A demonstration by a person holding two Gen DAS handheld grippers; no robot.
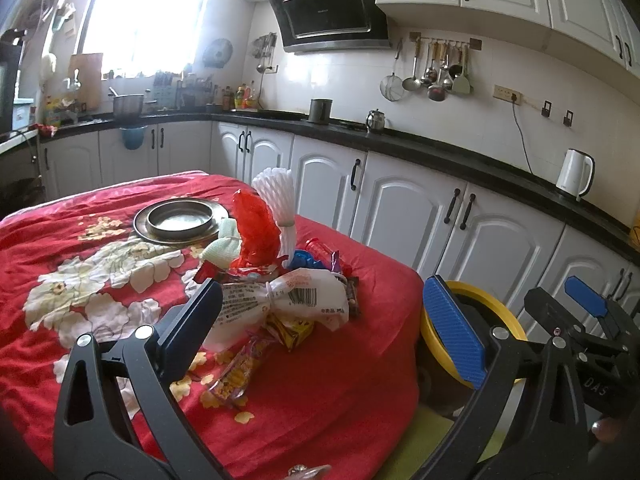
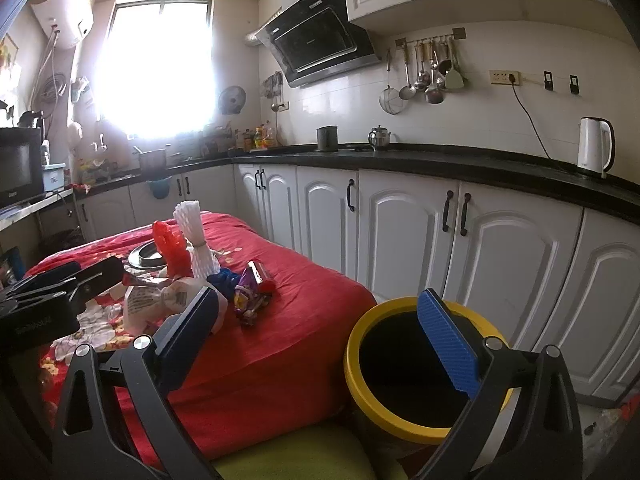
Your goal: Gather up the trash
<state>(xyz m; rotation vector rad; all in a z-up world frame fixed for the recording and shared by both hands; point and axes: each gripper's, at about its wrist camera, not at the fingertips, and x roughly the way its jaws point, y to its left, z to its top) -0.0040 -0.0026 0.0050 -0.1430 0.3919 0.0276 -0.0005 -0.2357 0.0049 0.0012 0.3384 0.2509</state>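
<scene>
L tongs [image 1: 320, 328]: spread wide, empty; we hover low over the table's near edge.
R tongs [image 2: 320, 336]: spread too, empty, above the yellow-rimmed bin [image 2: 360, 344].
Relation: white knotted bag [image 1: 280, 304] lies just ahead of L, long axis crosswise; L is nearer, we judge.
Trash: wrappers [image 1: 236, 376], red bag [image 1: 256, 228], foam net [image 1: 280, 200] heaped by table's right edge [image 1: 392, 320].
</scene>
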